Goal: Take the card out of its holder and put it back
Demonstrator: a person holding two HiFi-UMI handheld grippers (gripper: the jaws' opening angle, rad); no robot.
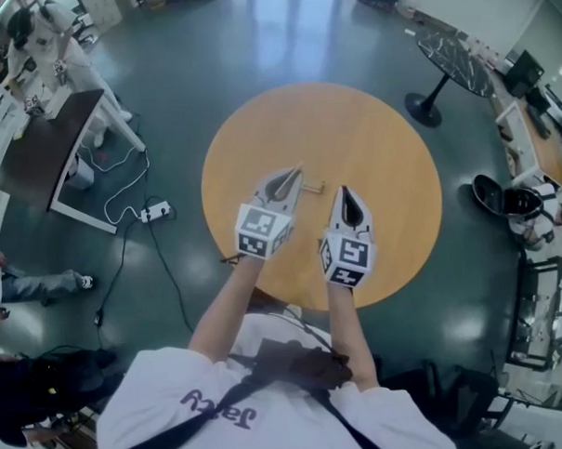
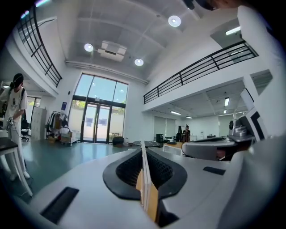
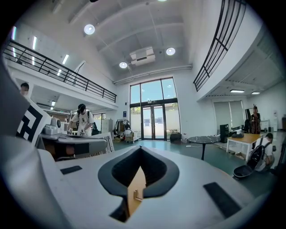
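Over the round wooden table (image 1: 380,149), my left gripper (image 1: 295,173) is shut on a thin white card. In the left gripper view the card (image 2: 144,172) stands edge-on between the black pads (image 2: 127,172), with the gripper's tip (image 2: 143,145) closed around it. A small wooden holder (image 1: 314,183) lies on the table just right of the left gripper's tip. My right gripper (image 1: 344,191) hovers beside it, shut with nothing in it. In the right gripper view its tip (image 3: 140,149) is closed, and the holder (image 3: 133,193) shows below through the gap.
A dark desk with white legs (image 1: 45,145) stands on the floor at left, near a power strip with cable (image 1: 155,212). At the upper right is a black round table (image 1: 455,58). A black bag (image 1: 503,198) lies right of my table. People are at the far left.
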